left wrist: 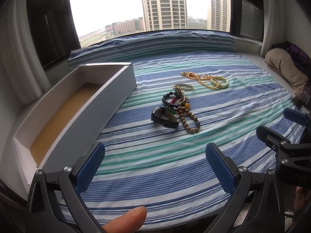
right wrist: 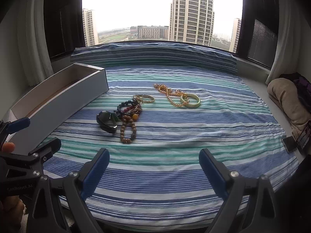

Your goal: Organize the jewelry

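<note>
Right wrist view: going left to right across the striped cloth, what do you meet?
White box → black bangle → wooden bead bracelet → gold chain → pale green bangle → beige bundle.

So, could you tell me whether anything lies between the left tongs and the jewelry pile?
Nothing visible does: only bare striped sheet lies between the open left tongs and the jewelry pile. The open box sits off to the left.

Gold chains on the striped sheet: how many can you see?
2. The long gold chain lies beside the jade bangle; a shorter gold chain tops the tangled bracelet pile, which may hide more.
</note>
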